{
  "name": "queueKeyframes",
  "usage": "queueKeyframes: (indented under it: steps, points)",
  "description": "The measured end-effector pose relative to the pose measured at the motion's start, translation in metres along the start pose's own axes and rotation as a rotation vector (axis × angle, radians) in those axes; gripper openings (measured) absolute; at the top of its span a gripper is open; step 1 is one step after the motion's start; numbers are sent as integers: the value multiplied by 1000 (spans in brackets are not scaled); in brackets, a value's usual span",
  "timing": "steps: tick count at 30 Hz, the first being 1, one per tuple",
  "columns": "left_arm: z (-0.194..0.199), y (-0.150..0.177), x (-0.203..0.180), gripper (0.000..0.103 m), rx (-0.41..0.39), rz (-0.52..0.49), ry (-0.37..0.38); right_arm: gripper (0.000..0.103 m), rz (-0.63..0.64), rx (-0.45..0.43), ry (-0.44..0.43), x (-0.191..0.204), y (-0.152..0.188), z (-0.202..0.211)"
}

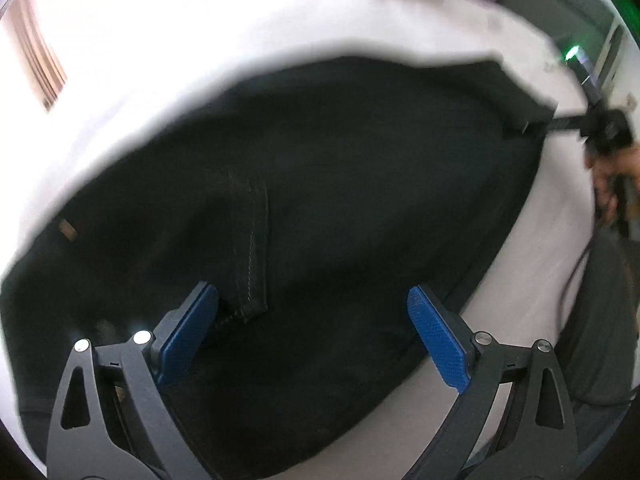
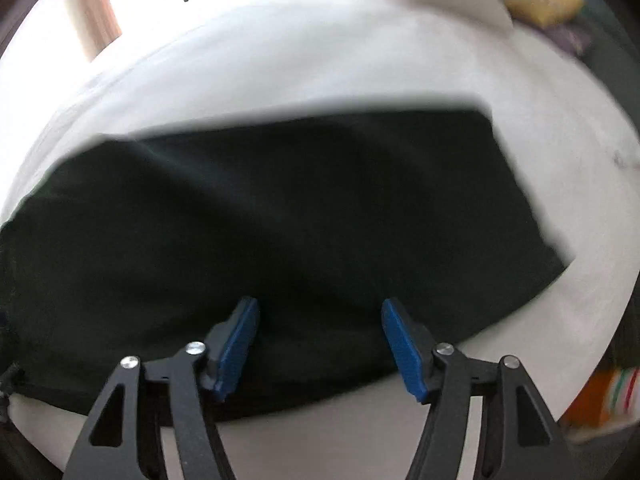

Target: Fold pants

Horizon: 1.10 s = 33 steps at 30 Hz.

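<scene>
Black pants [image 1: 320,208] lie flat on a white bed sheet [image 1: 400,32], folded into a long dark slab that runs along the sheet's near edge. The left gripper [image 1: 312,332] hovers over the seat end of the garment, its 2 blue pads [image 1: 438,340] spread wide with nothing between them; a stitched back pocket [image 1: 250,248] and a small tan label [image 1: 67,229] show just ahead of it. The right gripper [image 2: 318,344] hangs over the near edge of the pants [image 2: 280,208] toward the cuff end, jaws likewise parted and holding no cloth. From the left wrist view, the right gripper [image 1: 560,122] appears at the far corner of the fabric, with the person's hand [image 1: 608,176] behind it, though motion blur hides whether it touches the cloth. The step in hand looks like the pause between folds: legs seem already stacked, and a crosswise fold remains. The next move likely calls for both grippers to drop to the near edge, pinch all layers together, and carry one end over the other without dragging the bottom layer. A yellow cushion [image 2: 544,2] sits at the bed's far corner.
</scene>
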State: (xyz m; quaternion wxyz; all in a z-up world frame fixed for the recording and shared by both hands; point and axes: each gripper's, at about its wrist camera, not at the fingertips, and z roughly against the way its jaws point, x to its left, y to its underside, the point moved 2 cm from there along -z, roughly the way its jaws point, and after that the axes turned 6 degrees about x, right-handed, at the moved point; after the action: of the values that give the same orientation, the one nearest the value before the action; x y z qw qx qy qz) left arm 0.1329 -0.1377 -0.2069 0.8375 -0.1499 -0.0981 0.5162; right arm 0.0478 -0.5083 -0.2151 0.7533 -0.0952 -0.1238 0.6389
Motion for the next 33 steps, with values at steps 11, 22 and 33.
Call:
queueKeyframes:
  steps: [11,22,33]
  points:
    - [2,7,3,97,-16,-10,23,69,-245,-204,-115,-66,4,61]
    - [8,18,9,97,-12,0,32,71,-374,-151,8,-96,-13,46]
    - [5,14,11,97,-10,7,55,69,20,-9,34,6,-88,-19]
